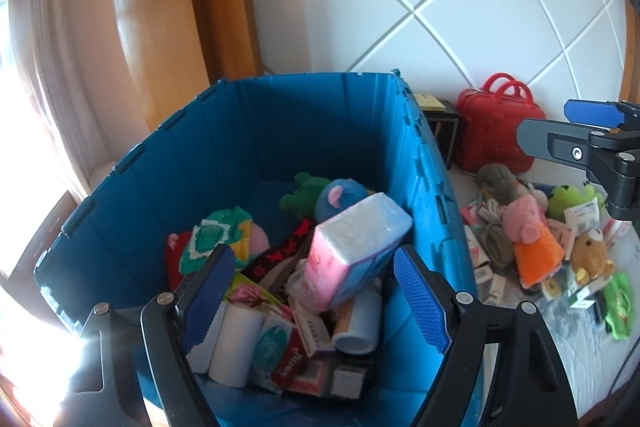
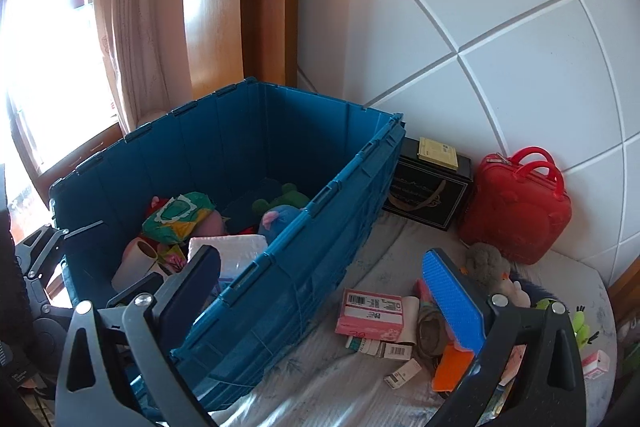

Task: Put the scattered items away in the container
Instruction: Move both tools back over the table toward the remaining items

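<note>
A blue crate [image 1: 248,131] is sitting part-filled while toys and boxes [image 2: 374,315] are lying scattered on the bed to its right, nearer the right gripper [image 2: 332,291], both it and the left gripper [image 1: 316,291] gaping wide and empty.

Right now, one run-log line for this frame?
phase: drop done | left gripper: open, empty, above blue plastic crate | pink-and-white tissue pack: inside, atop pile | right gripper: open, empty | remaining: orange-dressed pink pig plush, boxes
</note>
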